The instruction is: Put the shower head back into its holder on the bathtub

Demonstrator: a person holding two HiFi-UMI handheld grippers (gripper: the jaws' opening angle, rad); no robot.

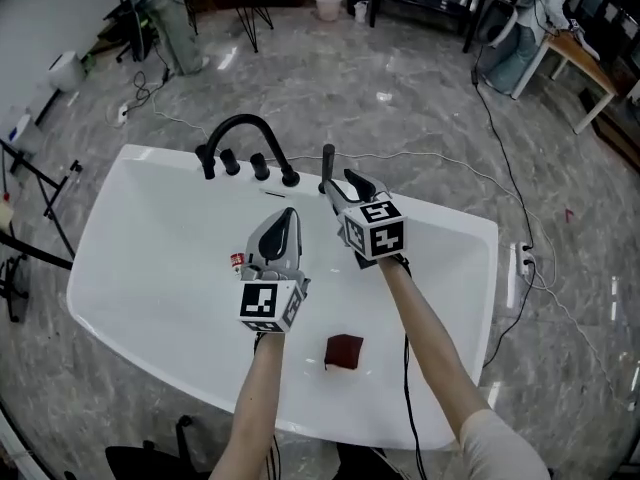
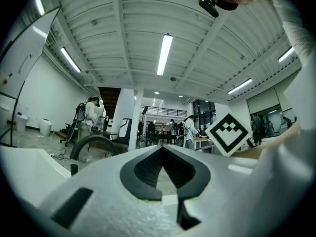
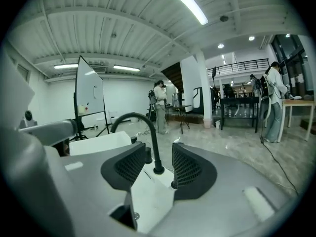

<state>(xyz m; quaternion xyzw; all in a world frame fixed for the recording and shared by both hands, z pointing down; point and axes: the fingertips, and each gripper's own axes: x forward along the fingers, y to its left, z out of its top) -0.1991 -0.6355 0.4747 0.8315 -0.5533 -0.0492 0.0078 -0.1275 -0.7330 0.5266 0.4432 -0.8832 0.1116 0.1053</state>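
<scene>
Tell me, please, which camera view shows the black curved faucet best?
The head view: the whole faucet stands on the bathtub rim with its handles beside it. The right gripper view shows its arch and stem between open jaws. The left gripper view catches only part of the arch, low left.

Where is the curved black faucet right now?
In the head view the faucet stands on the white bathtub's far rim, left of centre, just beyond the left gripper.

The left tool is closed, the right tool spread.
</scene>
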